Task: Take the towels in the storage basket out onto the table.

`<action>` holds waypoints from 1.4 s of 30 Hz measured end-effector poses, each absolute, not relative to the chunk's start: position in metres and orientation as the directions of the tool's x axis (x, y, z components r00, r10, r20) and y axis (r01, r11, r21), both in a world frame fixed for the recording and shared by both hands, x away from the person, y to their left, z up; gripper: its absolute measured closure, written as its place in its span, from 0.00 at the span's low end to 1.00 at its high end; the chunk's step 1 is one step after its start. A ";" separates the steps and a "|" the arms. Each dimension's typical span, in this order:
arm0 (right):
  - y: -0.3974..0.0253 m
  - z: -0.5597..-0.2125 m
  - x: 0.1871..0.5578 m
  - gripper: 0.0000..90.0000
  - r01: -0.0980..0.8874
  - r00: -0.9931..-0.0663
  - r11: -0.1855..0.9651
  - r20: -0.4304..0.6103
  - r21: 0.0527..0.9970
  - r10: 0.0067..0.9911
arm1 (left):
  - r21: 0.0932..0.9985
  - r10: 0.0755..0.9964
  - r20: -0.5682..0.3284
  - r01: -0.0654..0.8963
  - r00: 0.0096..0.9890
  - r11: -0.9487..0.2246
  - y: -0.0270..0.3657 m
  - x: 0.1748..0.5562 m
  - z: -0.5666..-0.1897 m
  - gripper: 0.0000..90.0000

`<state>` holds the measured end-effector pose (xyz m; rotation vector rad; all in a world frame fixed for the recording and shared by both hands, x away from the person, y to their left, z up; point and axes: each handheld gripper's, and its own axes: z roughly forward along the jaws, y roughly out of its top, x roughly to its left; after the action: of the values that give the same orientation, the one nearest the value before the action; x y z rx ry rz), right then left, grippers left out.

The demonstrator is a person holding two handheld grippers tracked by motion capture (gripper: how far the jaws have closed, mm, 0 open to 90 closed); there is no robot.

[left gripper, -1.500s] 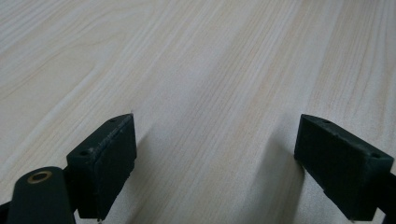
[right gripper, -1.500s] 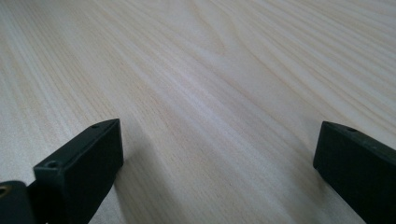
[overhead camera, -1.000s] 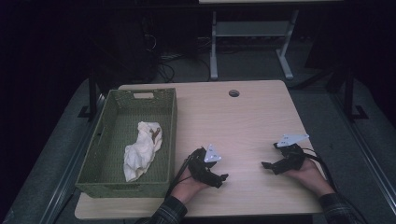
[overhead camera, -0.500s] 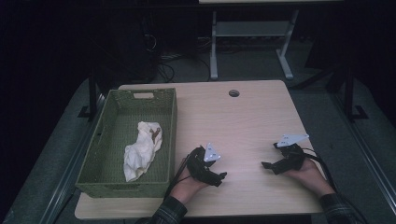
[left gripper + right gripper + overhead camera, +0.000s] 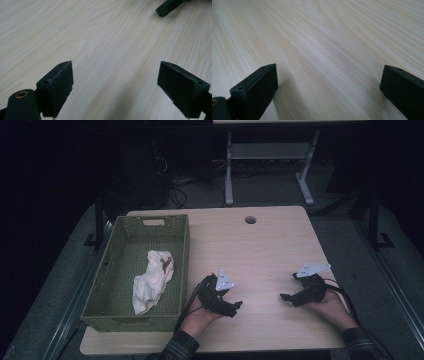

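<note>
- Right now both grippers rest low on the table (image 5: pixel 280 245), jaws spread wide and holding nothing; the left gripper (image 5: pixel 235 306) lies nearer the cloth (image 5: pixel 150 282), the right gripper (image 5: pixel 286 297) well apart from it.
- Likely the cloth is the thing to fetch; it lies crumpled in the green basket (image 5: pixel 185 245), off to the left of the left gripper's fingers (image 5: pixel 58 86).
- Its long axis runs front to back along the basket, the brown-marked end pointing away from the person.
- Best to lift the left gripper over the basket wall, turn the jaws across the cloth's narrow width, and pinch a raised fold.
</note>
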<state>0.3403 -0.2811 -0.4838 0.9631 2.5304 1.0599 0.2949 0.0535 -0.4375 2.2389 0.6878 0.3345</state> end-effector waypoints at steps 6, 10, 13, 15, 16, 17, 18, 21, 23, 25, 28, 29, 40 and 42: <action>-0.281 -0.484 0.340 0.01 0.483 -0.758 0.523 0.037 0.702 0.651 | 0.737 0.578 0.024 0.376 0.816 -0.561 0.053 0.296 -0.434 0.14; -0.281 -0.484 0.340 0.01 0.483 -0.759 0.523 0.037 0.702 0.650 | 0.739 0.580 0.024 0.376 0.815 -0.559 0.053 0.297 -0.431 0.14; -0.281 -0.484 0.341 0.01 0.481 -0.761 0.525 0.038 0.702 0.647 | 0.740 0.583 0.024 0.377 0.812 -0.556 0.053 0.297 -0.429 0.14; -0.281 -0.484 0.341 0.01 0.480 -0.764 0.527 0.039 0.702 0.644 | 0.742 0.585 0.014 0.384 0.811 -0.550 0.054 0.298 -0.427 0.14; -0.281 -0.484 0.341 0.01 0.480 -0.763 0.526 0.039 0.701 0.645 | 0.742 0.585 0.014 0.384 0.811 -0.550 0.054 0.298 -0.427 0.14; -0.281 -0.484 0.341 0.01 0.480 -0.763 0.526 0.039 0.701 0.645 | 0.740 0.583 0.013 0.384 0.812 -0.553 0.054 0.298 -0.426 0.14; -0.281 -0.484 0.341 0.01 0.480 -0.764 0.526 0.039 0.702 0.645 | 0.742 0.582 0.013 0.382 0.813 -0.551 0.053 0.298 -0.424 0.14; -0.281 -0.484 0.341 0.01 0.481 -0.763 0.526 0.040 0.701 0.645 | 0.746 0.580 0.008 0.381 0.815 -0.546 0.053 0.299 -0.419 0.14; -0.281 -0.484 0.341 0.01 0.481 -0.763 0.526 0.040 0.701 0.645 | 0.751 0.579 0.009 0.377 0.815 -0.542 0.053 0.299 -0.417 0.14; -0.281 -0.484 0.341 0.01 0.481 -0.763 0.526 0.039 0.701 0.645 | 0.753 0.577 0.006 0.376 0.816 -0.540 0.053 0.300 -0.414 0.14; -0.281 -0.484 0.341 0.01 0.478 -0.765 0.528 0.037 0.702 0.642 | 0.753 0.573 -0.011 0.384 0.820 -0.534 0.054 0.302 -0.409 0.14; -0.281 -0.484 0.341 0.01 0.478 -0.765 0.528 0.037 0.702 0.642 | 0.753 0.573 -0.011 0.384 0.820 -0.534 0.054 0.302 -0.409 0.14; -0.281 -0.484 0.341 0.01 0.476 -0.766 0.529 0.037 0.702 0.641 | 0.773 0.547 -0.021 0.360 0.837 -0.522 0.054 0.306 -0.395 0.15; -0.281 -0.484 0.341 0.01 0.476 -0.766 0.529 0.037 0.702 0.641 | 0.779 0.531 -0.019 0.345 0.847 -0.523 0.055 0.307 -0.390 0.14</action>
<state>0.3413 -0.2809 -0.4839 0.9452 2.5426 1.0643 0.3074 0.0546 -0.3899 2.1717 0.6351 0.2786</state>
